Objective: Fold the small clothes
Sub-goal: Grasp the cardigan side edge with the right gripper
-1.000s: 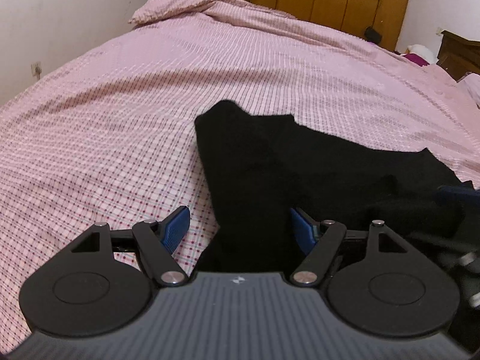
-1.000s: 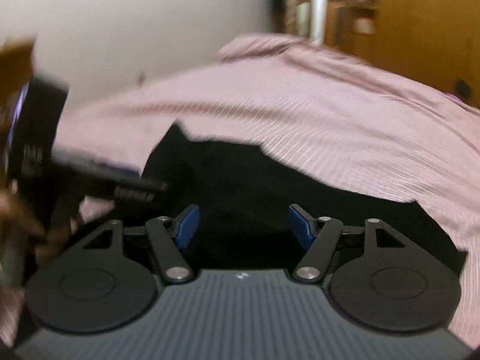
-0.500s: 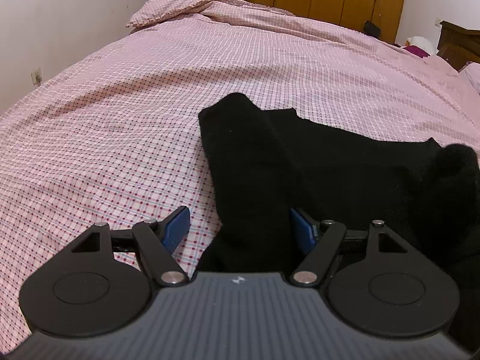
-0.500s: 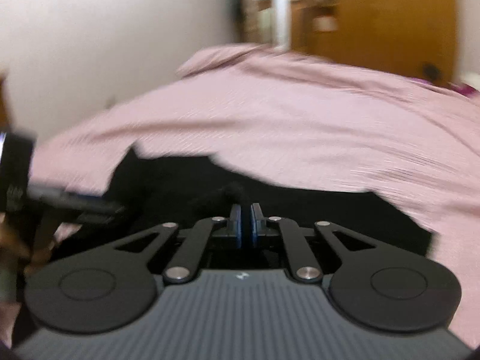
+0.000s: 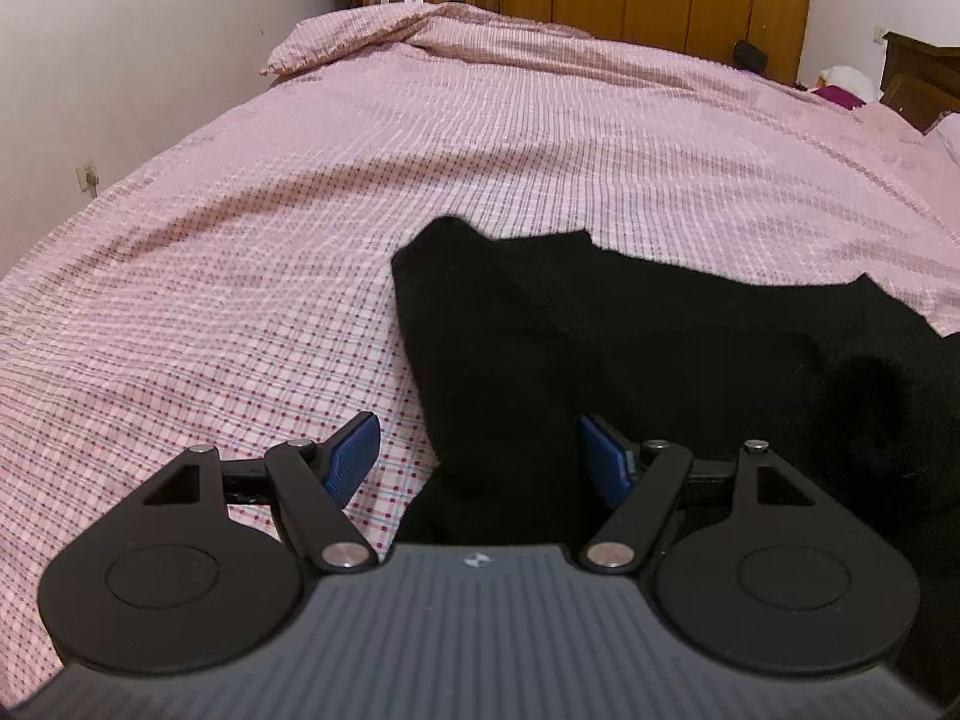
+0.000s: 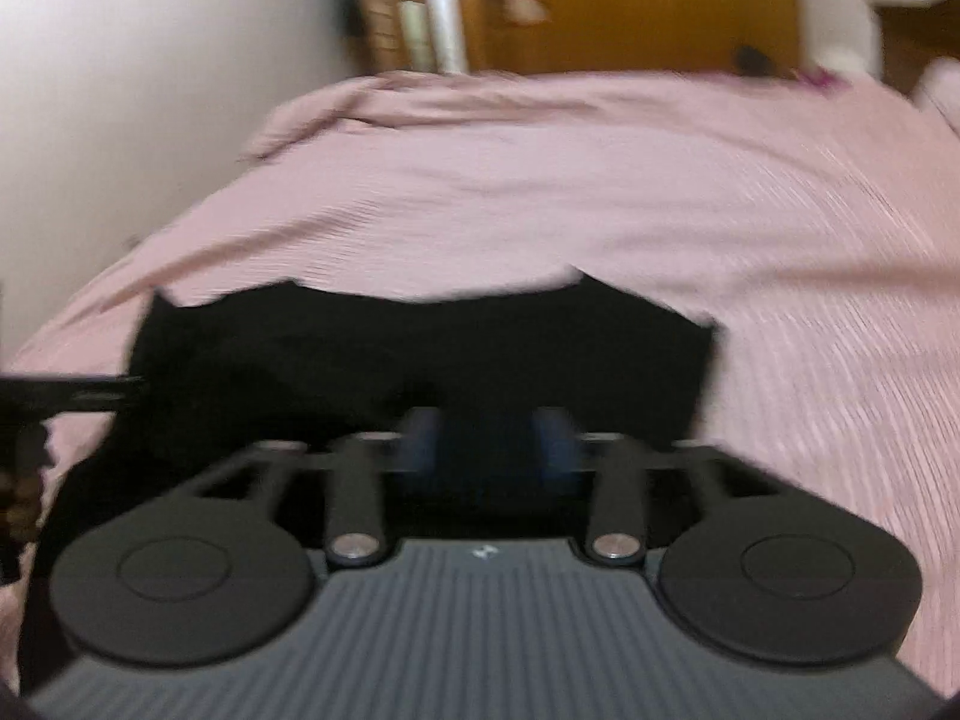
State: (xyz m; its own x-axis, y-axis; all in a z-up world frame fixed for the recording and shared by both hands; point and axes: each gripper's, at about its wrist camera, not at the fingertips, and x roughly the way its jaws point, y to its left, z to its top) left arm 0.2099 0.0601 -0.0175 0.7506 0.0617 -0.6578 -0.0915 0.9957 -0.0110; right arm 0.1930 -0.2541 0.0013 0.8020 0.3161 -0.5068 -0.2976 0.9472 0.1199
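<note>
You're mid-fold, I'd say. Left gripper (image 5: 480, 456) is spread wide, with the black garment (image 5: 600, 348) on the bed (image 5: 240, 240) running between its fingers and off to its right. Right gripper (image 6: 487, 444) is blurred; pads look parted with dark cloth between, so I can't tell if it's gripping. Next: close left on the near edge. Open bedspread ahead and left.
</note>
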